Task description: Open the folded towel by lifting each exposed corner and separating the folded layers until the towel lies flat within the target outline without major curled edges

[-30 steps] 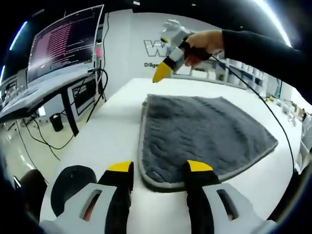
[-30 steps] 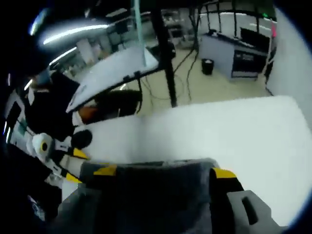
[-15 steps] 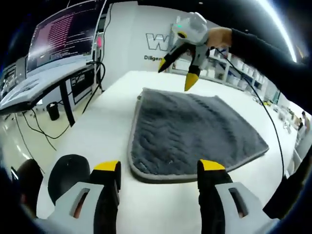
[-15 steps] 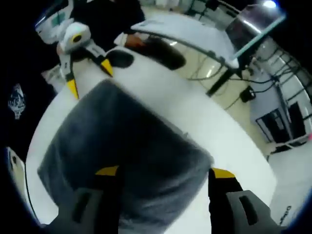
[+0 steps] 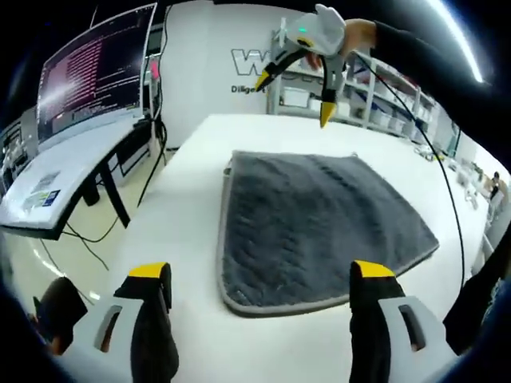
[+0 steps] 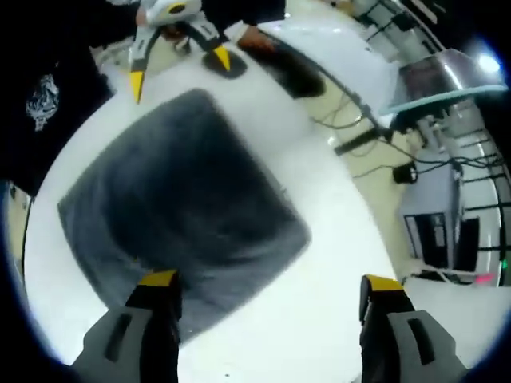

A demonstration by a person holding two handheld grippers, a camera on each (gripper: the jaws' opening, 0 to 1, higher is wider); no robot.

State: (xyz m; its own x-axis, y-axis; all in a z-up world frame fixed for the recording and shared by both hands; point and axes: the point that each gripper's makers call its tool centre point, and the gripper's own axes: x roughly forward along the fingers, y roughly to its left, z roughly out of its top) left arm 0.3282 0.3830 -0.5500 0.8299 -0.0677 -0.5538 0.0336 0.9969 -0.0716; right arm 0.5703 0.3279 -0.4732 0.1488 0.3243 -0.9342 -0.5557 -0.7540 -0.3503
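Towel (image 5: 319, 227): grey, flat on white table (image 5: 184, 231), between your grippers. Since 1 s ago you've let go its far edge and lifted right gripper (image 5: 307, 68) clear; both released, jaws spread, incl. left gripper (image 5: 259, 279). Looks unfolded. Roughly square, no clear long axis; rounded corner points near.

Back wall (image 5: 200, 56), left gripper view: large lettering, only "W" legible; smaller line beneath starts "Dil", rest unreadable. Monitor (image 5: 96, 72) text too small to read.
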